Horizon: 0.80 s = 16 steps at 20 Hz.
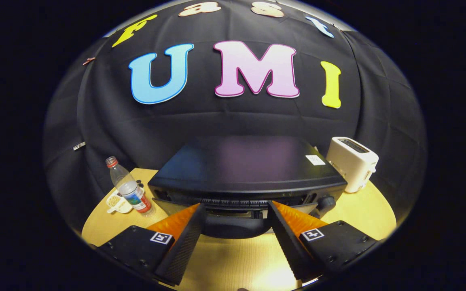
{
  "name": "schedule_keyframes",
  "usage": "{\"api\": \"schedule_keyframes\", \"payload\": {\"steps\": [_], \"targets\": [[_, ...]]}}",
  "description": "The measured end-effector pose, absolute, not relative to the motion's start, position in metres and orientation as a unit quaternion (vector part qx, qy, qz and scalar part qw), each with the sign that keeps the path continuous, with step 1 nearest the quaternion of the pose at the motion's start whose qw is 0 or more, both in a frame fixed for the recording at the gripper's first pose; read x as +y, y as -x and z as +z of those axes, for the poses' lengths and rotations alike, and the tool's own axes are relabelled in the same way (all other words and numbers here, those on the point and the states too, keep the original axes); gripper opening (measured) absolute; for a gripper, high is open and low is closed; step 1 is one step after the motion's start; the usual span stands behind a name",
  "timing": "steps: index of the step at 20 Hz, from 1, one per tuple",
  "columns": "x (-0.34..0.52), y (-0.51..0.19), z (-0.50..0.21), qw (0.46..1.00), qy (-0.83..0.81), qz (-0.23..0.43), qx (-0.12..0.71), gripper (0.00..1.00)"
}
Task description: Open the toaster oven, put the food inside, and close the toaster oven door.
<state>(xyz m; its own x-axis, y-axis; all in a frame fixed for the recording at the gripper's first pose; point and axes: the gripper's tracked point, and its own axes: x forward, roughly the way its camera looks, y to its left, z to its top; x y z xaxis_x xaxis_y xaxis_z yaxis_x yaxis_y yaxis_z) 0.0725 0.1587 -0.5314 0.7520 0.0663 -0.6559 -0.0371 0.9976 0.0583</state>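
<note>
The yellow wooden table (pixel 233 262) carries a black toaster oven (pixel 247 169), a white toaster (pixel 352 161) beside it, a plastic bottle (pixel 130 190) and a small cup (pixel 115 203).

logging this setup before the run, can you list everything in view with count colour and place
toaster oven: 1, black, on the table just ahead of the claw, door looks shut
oven knob: 1, black, front right of the toaster oven
pop-up toaster: 1, cream white, right of the toaster oven
water bottle: 1, clear with red cap, upright, left of the toaster oven
small cup: 1, white, pale food inside, beside the water bottle
table: 1, light wood
claw: 1, black and orange, open, fingers either side of the oven door's top, nothing held
</note>
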Motion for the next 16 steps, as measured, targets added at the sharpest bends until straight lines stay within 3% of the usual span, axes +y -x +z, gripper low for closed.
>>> {"api": "schedule_keyframes", "payload": {"steps": [7, 16], "targets": [[0.151, 0.011, -0.566, 0.896, -0.014, 0.050, 0.441, 0.96], [0.117, 0.022, -0.561, 0.889, -0.039, 0.041, 0.454, 0.96]]}}
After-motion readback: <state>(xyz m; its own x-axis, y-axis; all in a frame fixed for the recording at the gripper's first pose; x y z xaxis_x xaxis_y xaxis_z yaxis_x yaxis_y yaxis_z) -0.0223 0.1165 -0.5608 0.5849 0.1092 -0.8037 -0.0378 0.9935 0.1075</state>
